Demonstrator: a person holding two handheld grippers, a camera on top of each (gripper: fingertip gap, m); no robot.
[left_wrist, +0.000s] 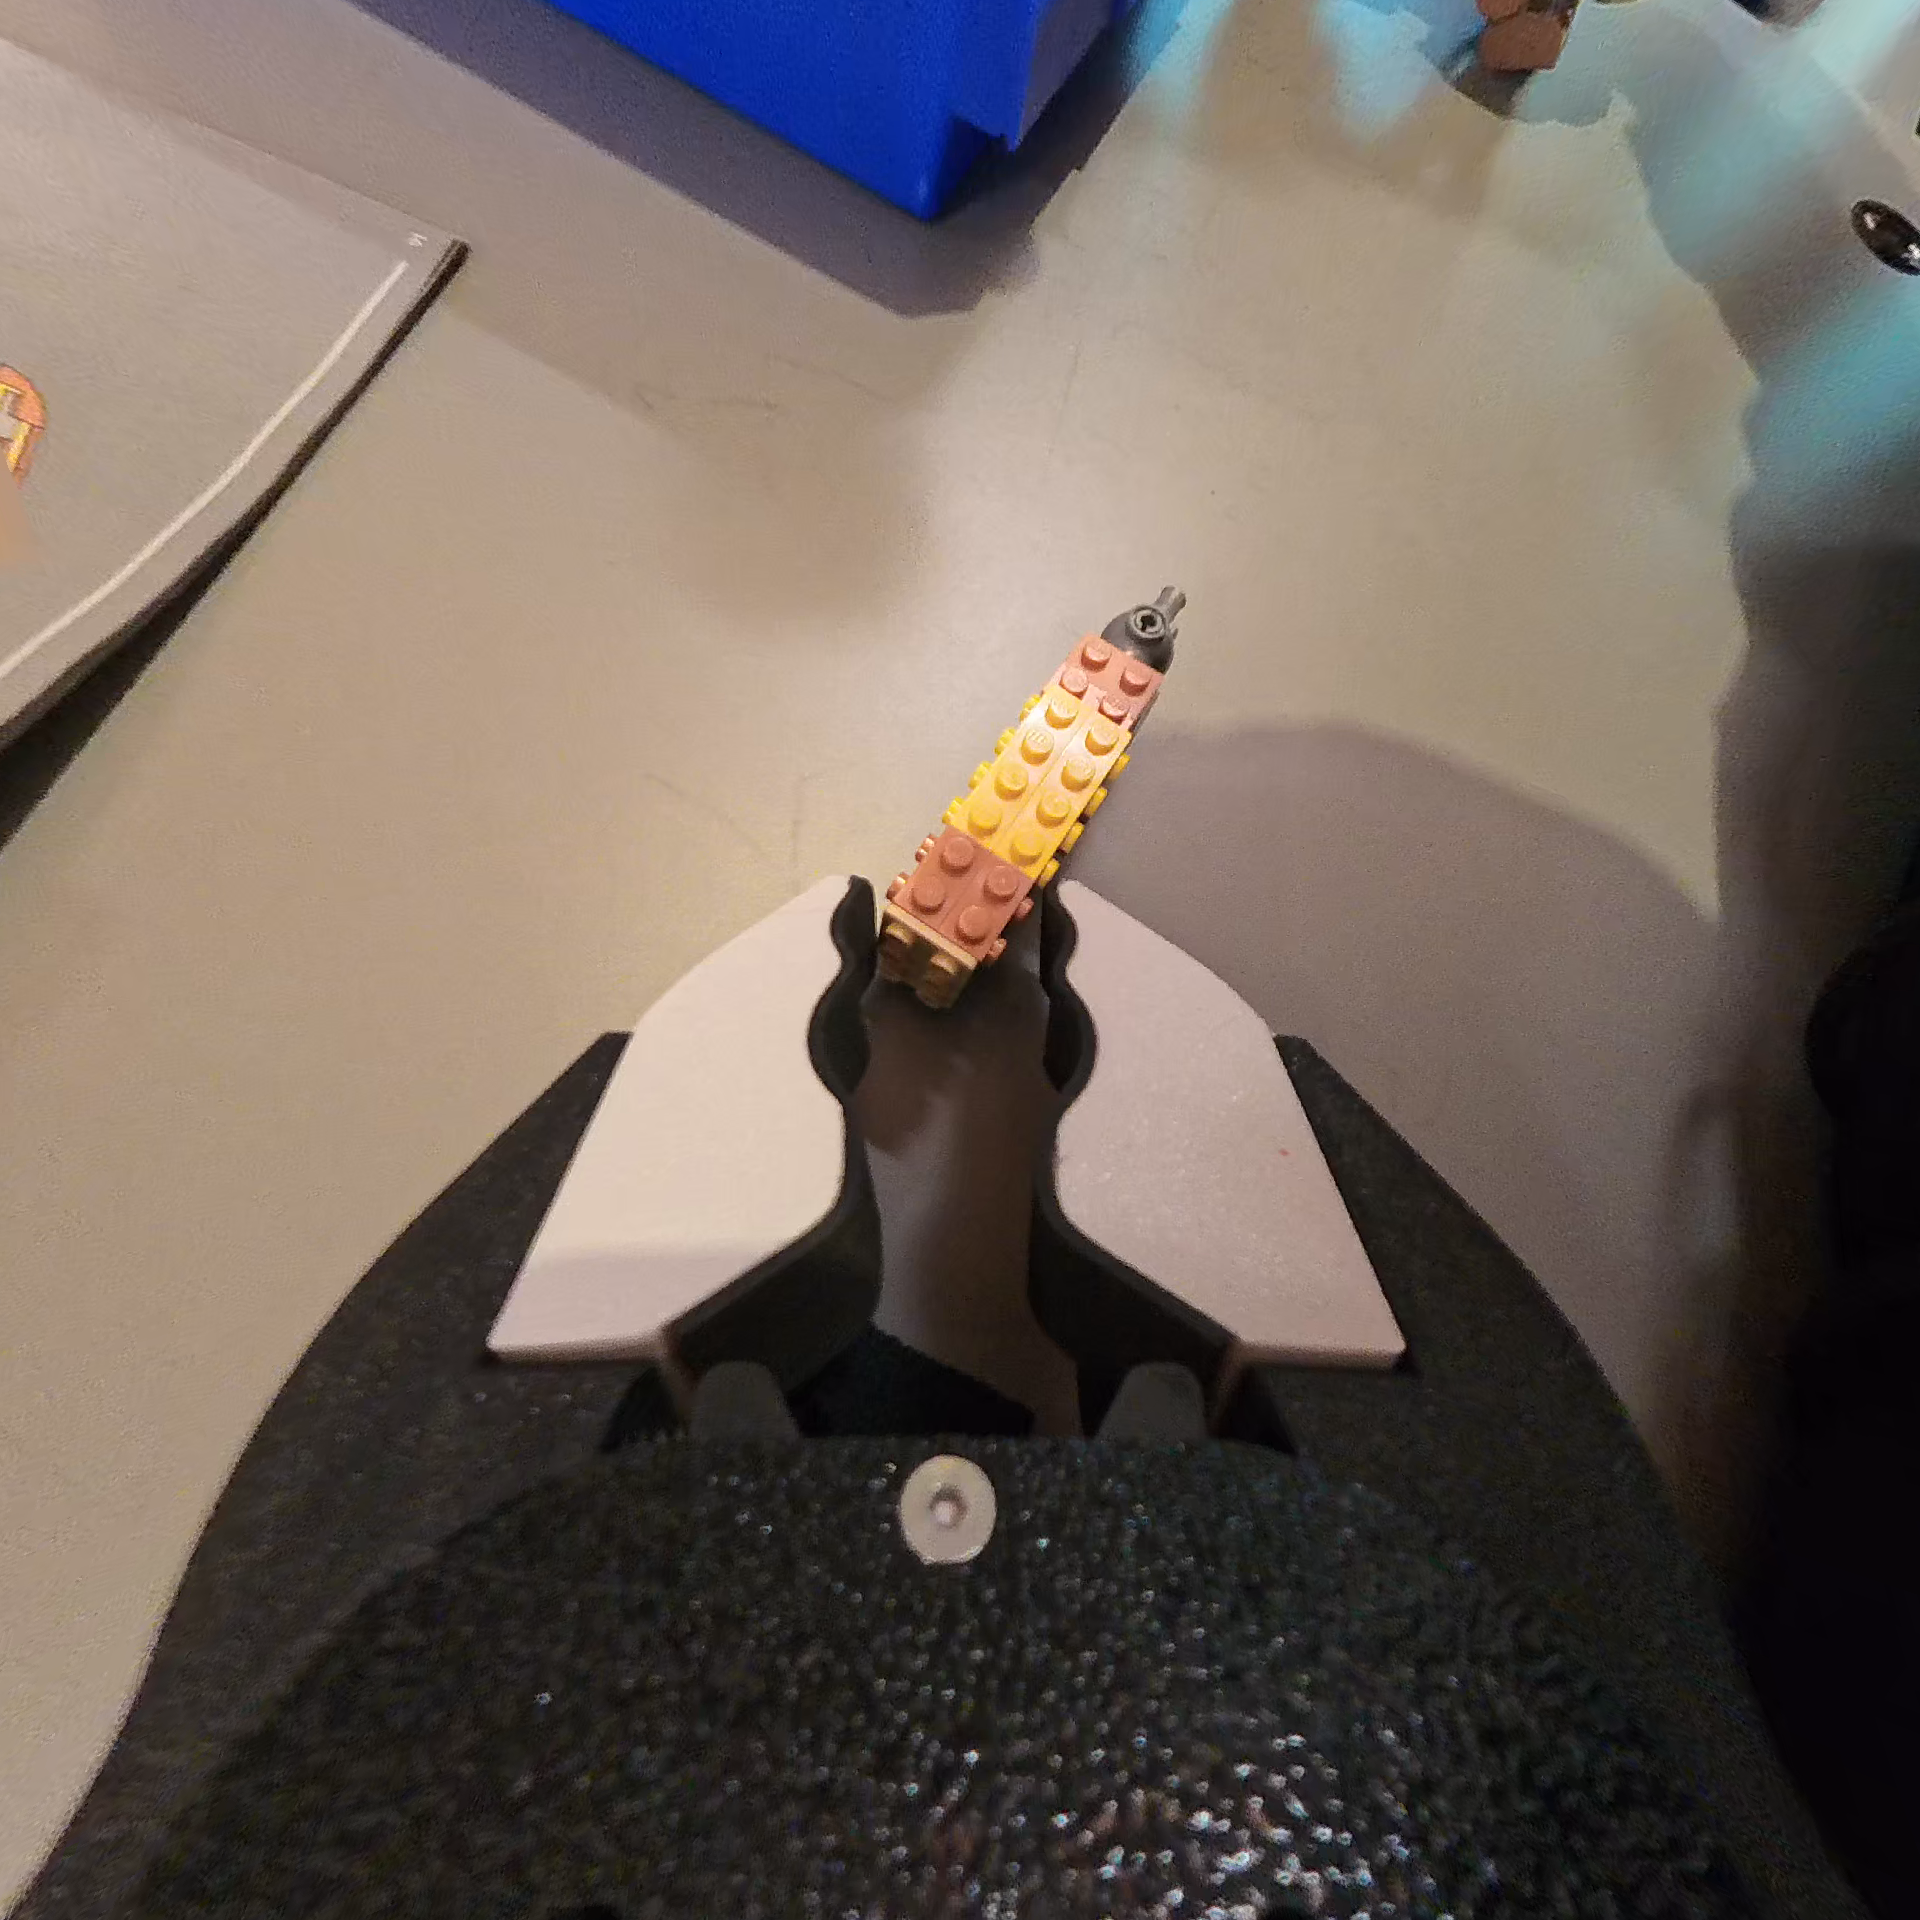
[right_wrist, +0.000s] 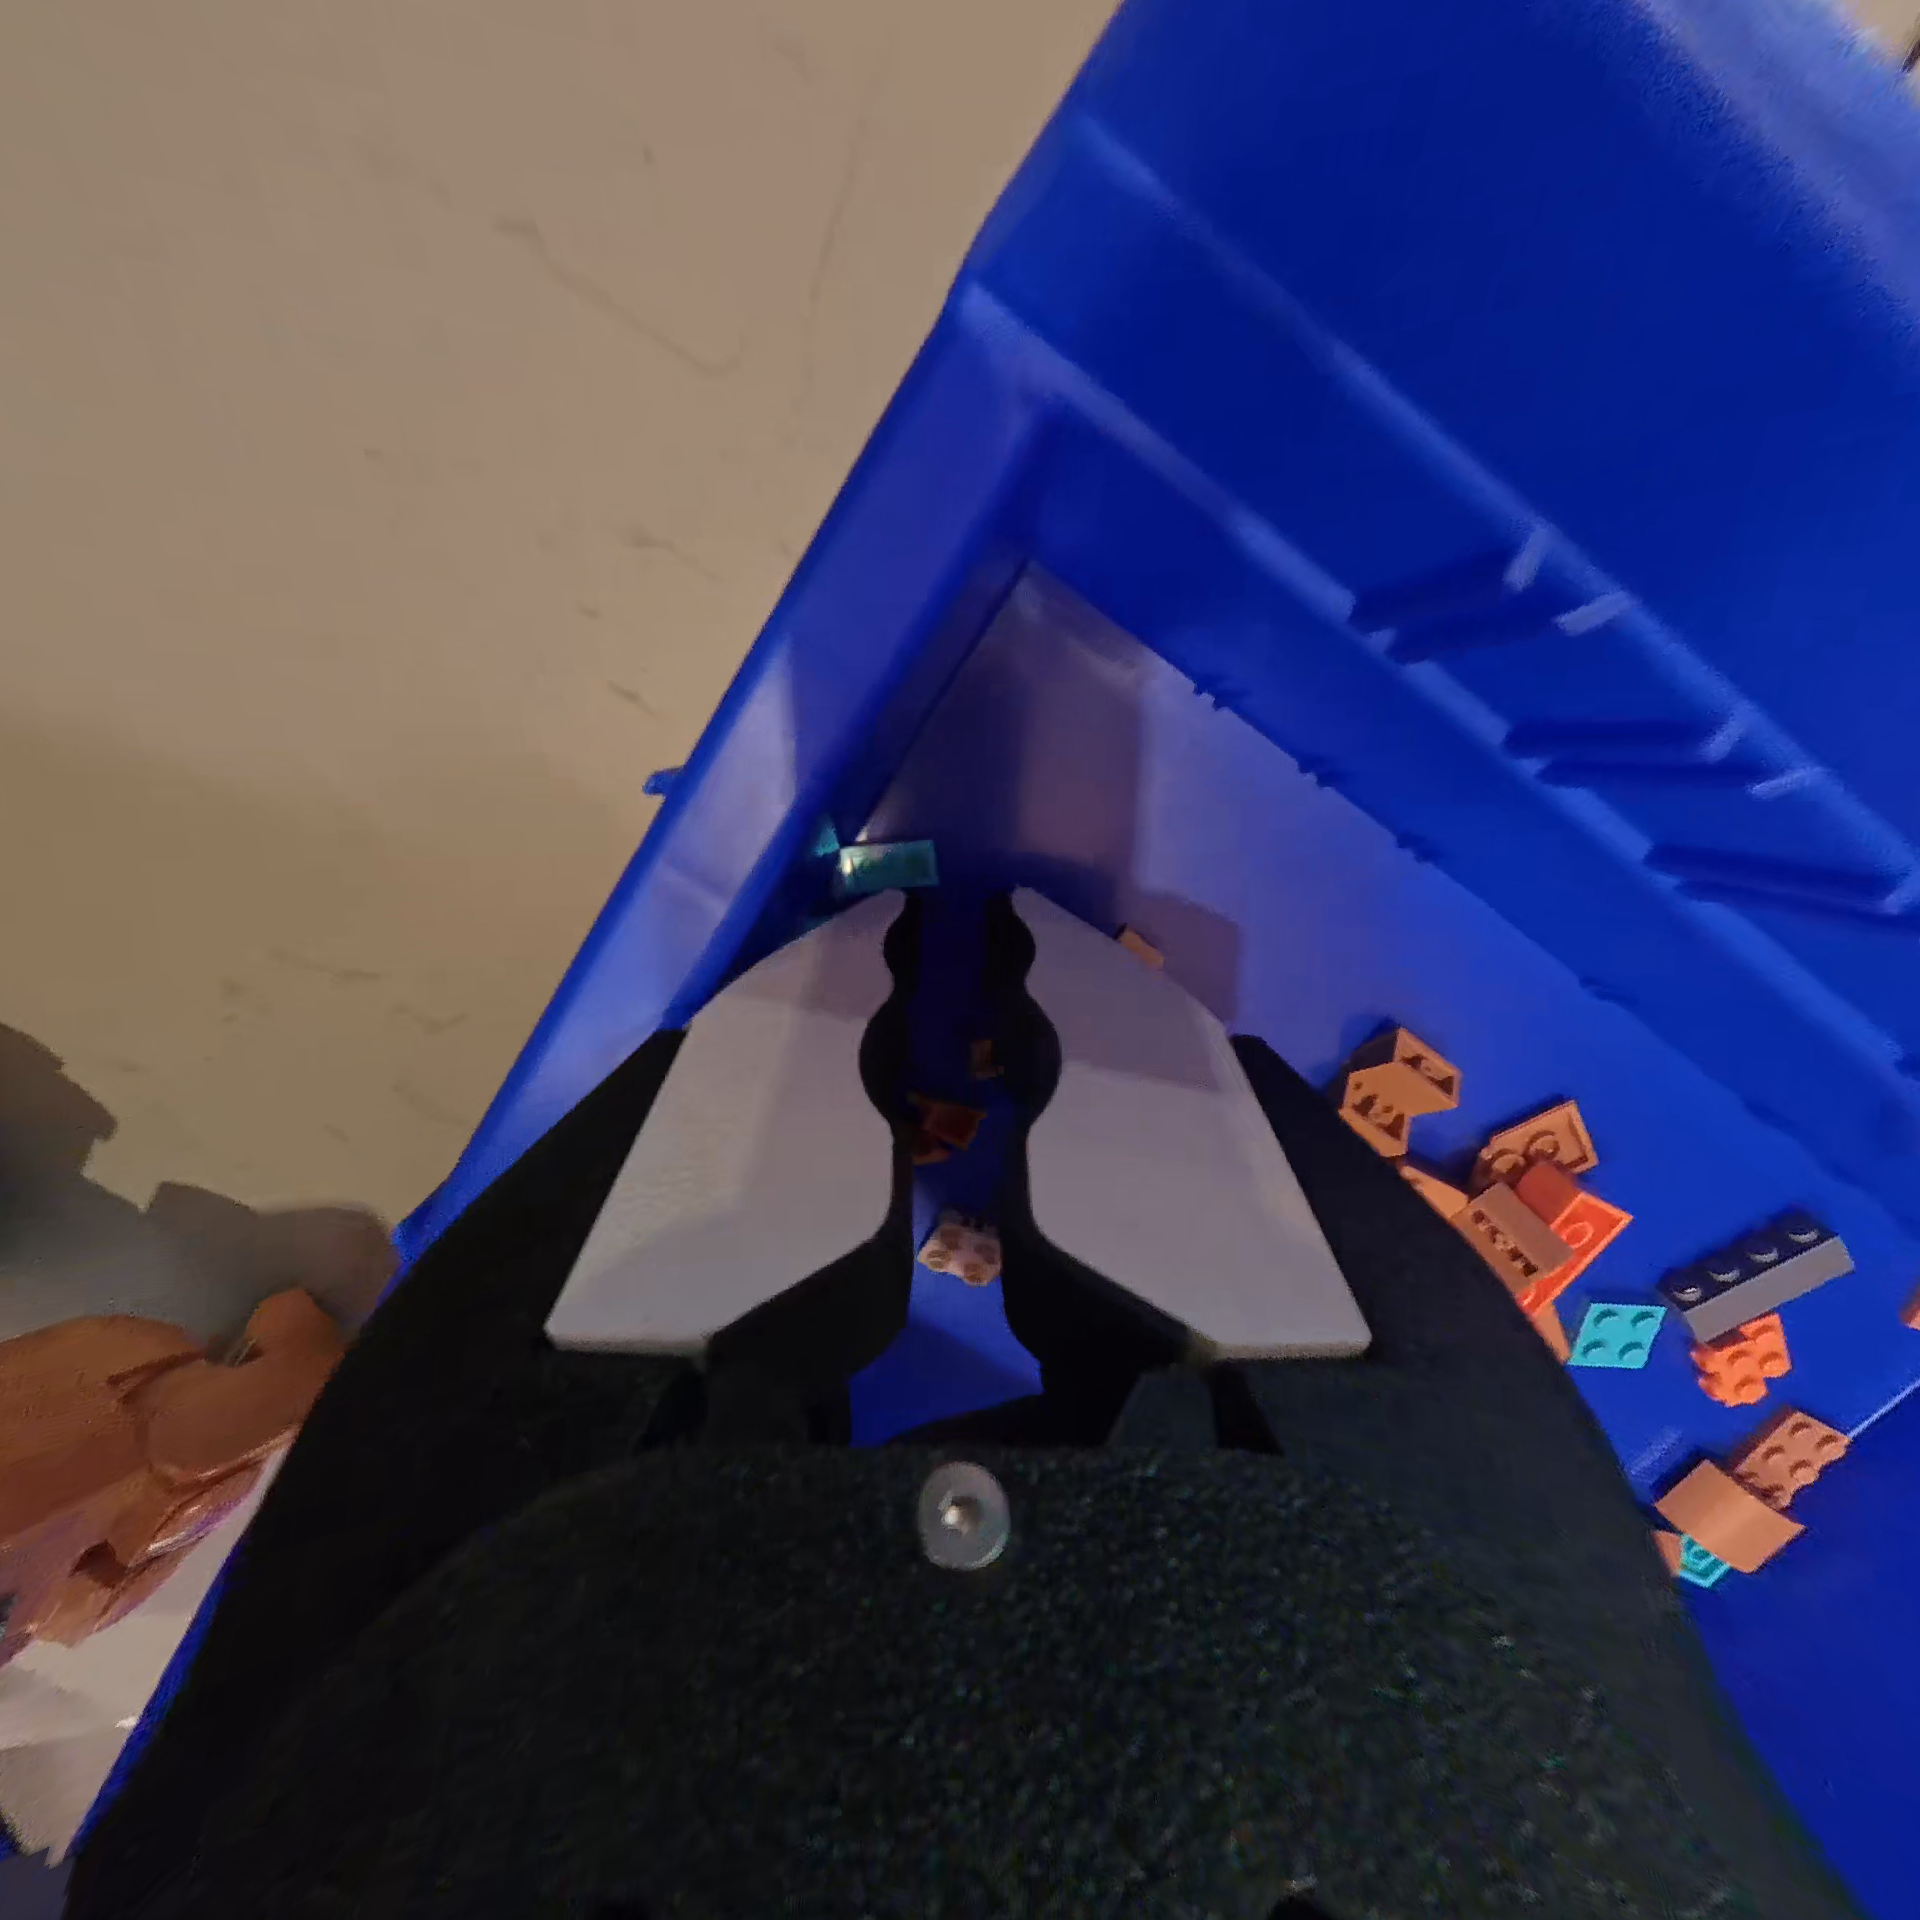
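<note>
While nothing here settles how far any job has got, what is showing is a half-made brick strip and a bin with many loose bricks lying unused in it. Going from the left, a grey booklet is lying at the table edge, with a small mark at its corner too tiny to make out and a partly cut-off picture on its page. Next, the left gripper is gripping the strip by its near brown end, both fingers pressing against it, so that the yellow-and-brown length is jutting forward and slanting right over the table, ending in a dark grey tip. A corner of the blue bin is showing beyond it. Moving right, the right gripper is reaching into a corner of the bin with its jaws standing narrowly apart and nothing between the tips; a teal piece is sitting just ahead of them, and a small tan brick is lying below the fingers. Farther right, orange, brown, teal and dark blue bricks are scattered on the bin floor. No brand or readable label is showing anywhere.
</note>
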